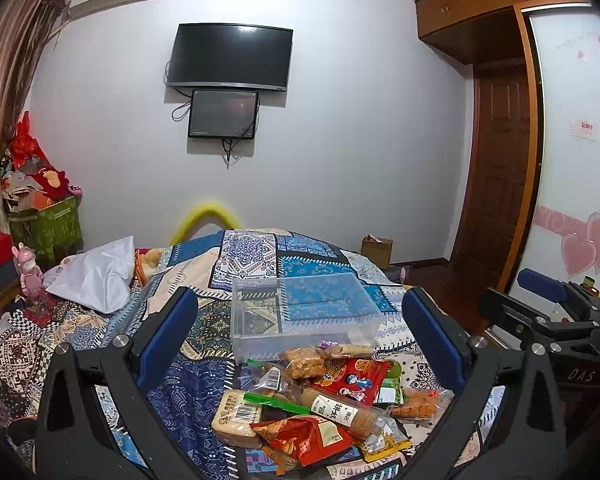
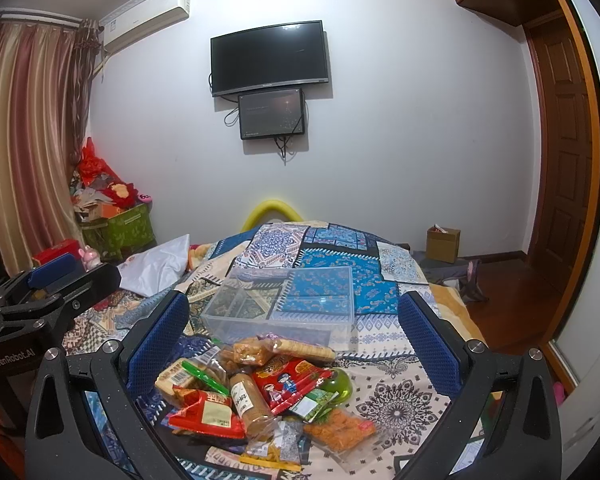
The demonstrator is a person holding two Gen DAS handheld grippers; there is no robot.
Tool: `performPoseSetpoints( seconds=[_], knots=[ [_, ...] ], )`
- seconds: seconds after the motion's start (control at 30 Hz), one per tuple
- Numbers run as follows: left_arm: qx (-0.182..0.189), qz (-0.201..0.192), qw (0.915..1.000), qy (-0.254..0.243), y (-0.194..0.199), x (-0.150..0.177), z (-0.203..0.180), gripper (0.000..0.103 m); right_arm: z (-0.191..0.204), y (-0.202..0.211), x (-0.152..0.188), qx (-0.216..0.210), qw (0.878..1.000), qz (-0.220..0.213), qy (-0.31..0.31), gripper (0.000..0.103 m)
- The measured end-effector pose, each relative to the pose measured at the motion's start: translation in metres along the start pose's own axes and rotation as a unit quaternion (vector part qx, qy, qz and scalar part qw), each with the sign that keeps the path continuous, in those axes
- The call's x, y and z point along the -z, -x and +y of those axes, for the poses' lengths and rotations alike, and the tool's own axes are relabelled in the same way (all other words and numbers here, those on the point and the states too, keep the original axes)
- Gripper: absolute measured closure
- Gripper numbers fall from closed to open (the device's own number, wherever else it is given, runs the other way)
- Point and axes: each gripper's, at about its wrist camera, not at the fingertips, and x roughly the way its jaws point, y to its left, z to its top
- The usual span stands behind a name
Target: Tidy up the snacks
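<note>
Nearest me the snack pile lies heaped on the quilt, just short of the clear bin, which holds nothing I can see. My left gripper and right gripper both hang spread wide, gripping nothing. I judge the risk is the overlap: pinching the biscuit sleeve could drag the red packet along, and slick wrappers may slip. The soft bedding could let the bin tip. The white bag sits far left, well clear.
</note>
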Motion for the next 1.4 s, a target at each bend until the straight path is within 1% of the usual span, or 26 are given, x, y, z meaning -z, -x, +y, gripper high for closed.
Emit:
performPoseSetpoints(
  seconds=[0.6,0.9,1.07,1.27,1.3,1.4],
  knots=[
    [0.0,0.002,1.0,0.001,0.0,0.0,0.002,0.0,0.002,-0.001,0.001,-0.001,1.0,0.004,-0.001,0.0],
    [-0.001,0.019,0.9998,0.002,-0.013,0.006,0.008,0.0,-0.002,-0.01,0.008,-0.002,1.0,0.02,-0.003,0.0],
    [-0.012,0.044,0.999,-0.002,-0.03,0.017,0.016,0.0,-0.008,-0.025,0.02,-0.001,0.999,0.052,-0.004,0.0],
    [-0.027,0.107,0.9939,0.001,-0.062,0.044,0.036,0.0,-0.024,-0.054,0.044,0.002,0.993,0.115,-0.013,0.0],
    [-0.029,0.119,0.9924,0.003,-0.067,0.05,0.041,0.0,-0.028,-0.059,0.049,0.003,0.991,0.13,-0.017,0.0],
    [-0.034,0.15,0.988,0.01,-0.082,0.065,0.052,0.0,-0.036,-0.069,0.058,0.004,0.988,0.154,-0.024,0.0]
  ],
)
